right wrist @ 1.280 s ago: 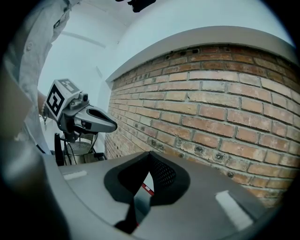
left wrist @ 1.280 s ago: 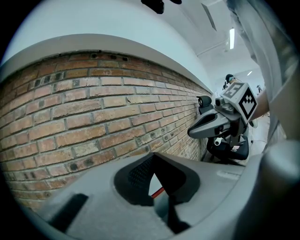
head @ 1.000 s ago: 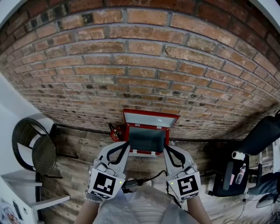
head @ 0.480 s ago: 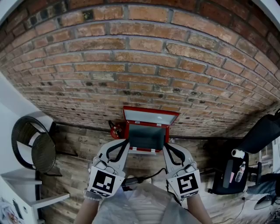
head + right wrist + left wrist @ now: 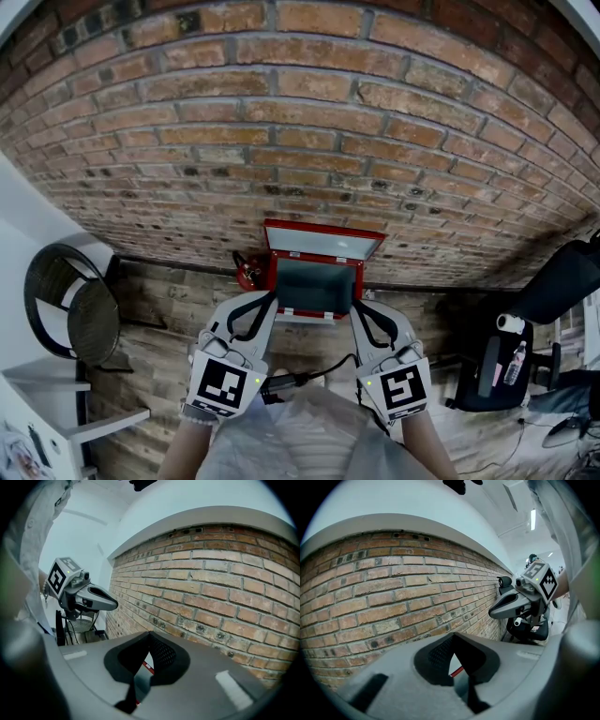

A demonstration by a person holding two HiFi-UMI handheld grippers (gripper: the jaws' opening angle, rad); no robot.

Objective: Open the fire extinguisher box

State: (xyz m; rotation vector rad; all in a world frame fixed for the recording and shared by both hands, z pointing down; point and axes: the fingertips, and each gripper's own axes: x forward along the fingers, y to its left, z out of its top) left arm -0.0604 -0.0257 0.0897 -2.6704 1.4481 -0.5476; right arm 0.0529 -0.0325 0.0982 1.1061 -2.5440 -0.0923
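Only the head view shows the open fire extinguisher box [image 5: 314, 292] whole, against the brick wall [image 5: 300, 141], long side left-to-right, mouth upward, lid [image 5: 323, 242] raised at its far edge; the gripper views show just a red sliver of it past the left gripper [image 5: 454, 635] and right gripper [image 5: 149, 634], each pressed together, empty.

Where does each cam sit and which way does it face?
Head view: on the head, steeply down at brick wall and open red box; left tool, right tool show.
Left gripper view: on left tool, along its shut jaws at the wall; right tool at right.
Right gripper view: on right tool, same wall; left tool at left.
Shared: the wall, each other's tool.
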